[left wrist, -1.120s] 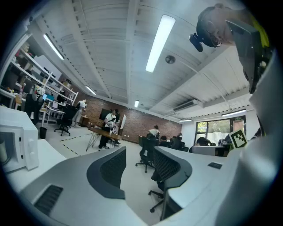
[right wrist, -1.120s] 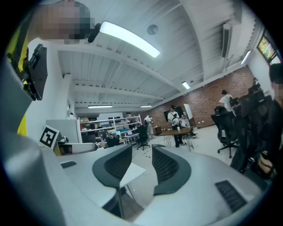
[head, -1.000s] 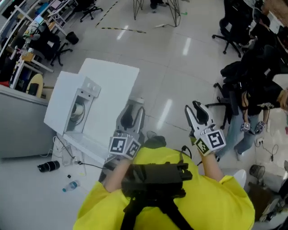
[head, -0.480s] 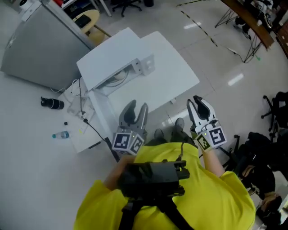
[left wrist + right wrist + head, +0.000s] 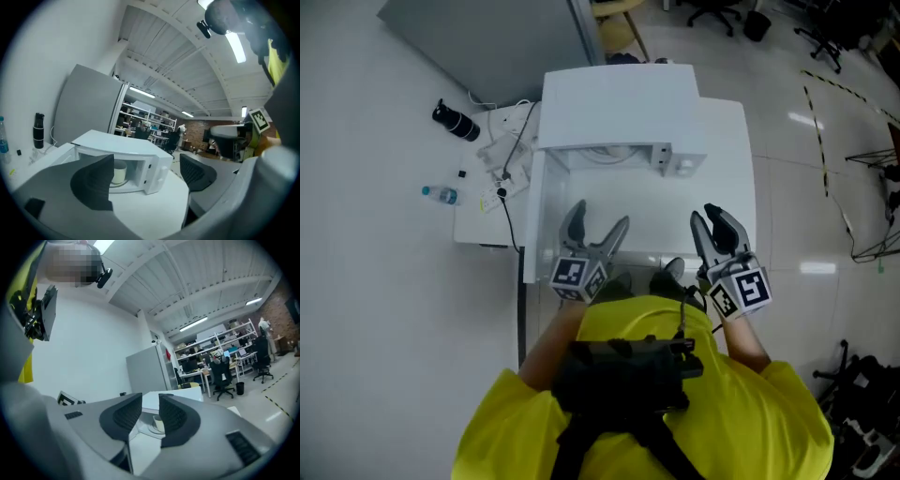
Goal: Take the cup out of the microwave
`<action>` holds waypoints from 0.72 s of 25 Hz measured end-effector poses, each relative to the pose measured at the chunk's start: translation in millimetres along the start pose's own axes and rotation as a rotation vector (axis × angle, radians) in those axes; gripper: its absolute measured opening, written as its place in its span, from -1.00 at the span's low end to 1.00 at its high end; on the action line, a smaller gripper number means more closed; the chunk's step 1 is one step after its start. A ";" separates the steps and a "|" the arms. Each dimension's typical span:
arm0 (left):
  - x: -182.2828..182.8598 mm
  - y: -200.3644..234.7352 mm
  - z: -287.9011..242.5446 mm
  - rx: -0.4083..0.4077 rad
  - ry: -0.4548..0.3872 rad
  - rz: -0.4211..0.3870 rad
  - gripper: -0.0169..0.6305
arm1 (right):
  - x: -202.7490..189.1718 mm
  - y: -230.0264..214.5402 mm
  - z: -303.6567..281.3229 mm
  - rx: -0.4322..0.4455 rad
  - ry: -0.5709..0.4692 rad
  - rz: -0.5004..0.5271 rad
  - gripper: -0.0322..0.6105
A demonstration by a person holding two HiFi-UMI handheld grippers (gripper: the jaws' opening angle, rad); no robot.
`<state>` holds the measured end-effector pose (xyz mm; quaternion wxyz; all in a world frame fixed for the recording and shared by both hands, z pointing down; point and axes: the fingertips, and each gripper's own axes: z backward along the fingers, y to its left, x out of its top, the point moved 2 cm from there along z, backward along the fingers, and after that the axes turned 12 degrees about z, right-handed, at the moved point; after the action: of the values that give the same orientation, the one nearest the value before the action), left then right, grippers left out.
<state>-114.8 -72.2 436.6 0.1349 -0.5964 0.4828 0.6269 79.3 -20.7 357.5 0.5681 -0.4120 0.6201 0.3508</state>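
A white microwave (image 5: 619, 98) stands at the far side of a white table (image 5: 727, 187), its door (image 5: 532, 220) swung out to the left. Inside, a pale cup (image 5: 119, 172) sits on the turntable; the right gripper view shows the cup (image 5: 158, 423) through the jaw gap. The head view hides it under the microwave's top. My left gripper (image 5: 594, 234) hovers over the table short of the cavity, its jaws opening wide with nothing between them. My right gripper (image 5: 717, 225) is beside it to the right, open by a narrow gap and empty.
On the floor to the left lie a black flask (image 5: 455, 120), a small water bottle (image 5: 441, 194) and a power strip with cables (image 5: 502, 176). A grey cabinet (image 5: 487, 37) stands behind the microwave. Office chairs and desks fill the far room.
The view has swung round, so the microwave now sits straight ahead of both grippers. The left jaws have spread much wider. The right jaws have narrowed a little.
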 end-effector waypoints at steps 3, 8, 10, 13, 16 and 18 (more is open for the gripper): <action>-37.1 30.7 -49.9 0.114 0.020 -0.047 0.41 | -23.0 -35.7 -11.1 0.057 0.022 -0.002 -0.53; -86.1 103.2 -144.1 0.240 0.049 -0.119 0.41 | -55.1 -71.8 -23.3 0.106 0.105 0.011 -0.53; -96.0 129.6 -178.0 0.271 0.056 -0.124 0.41 | -67.1 -76.2 -24.1 0.118 0.146 0.012 -0.53; -106.1 157.9 -220.3 0.283 0.047 -0.110 0.41 | -85.4 -82.2 -27.2 0.114 0.194 -0.012 -0.53; -99.1 171.6 -258.9 0.274 0.011 -0.119 0.42 | -102.1 -85.4 -37.5 0.114 0.231 -0.021 -0.53; -97.6 180.0 -276.8 0.309 0.012 -0.147 0.42 | -109.8 -84.5 -40.2 0.120 0.244 -0.026 -0.53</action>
<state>-53.4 -334.1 651.5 0.2677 -0.6061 0.5291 0.5302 141.1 -79.7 473.7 0.5166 -0.4247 0.6990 0.2533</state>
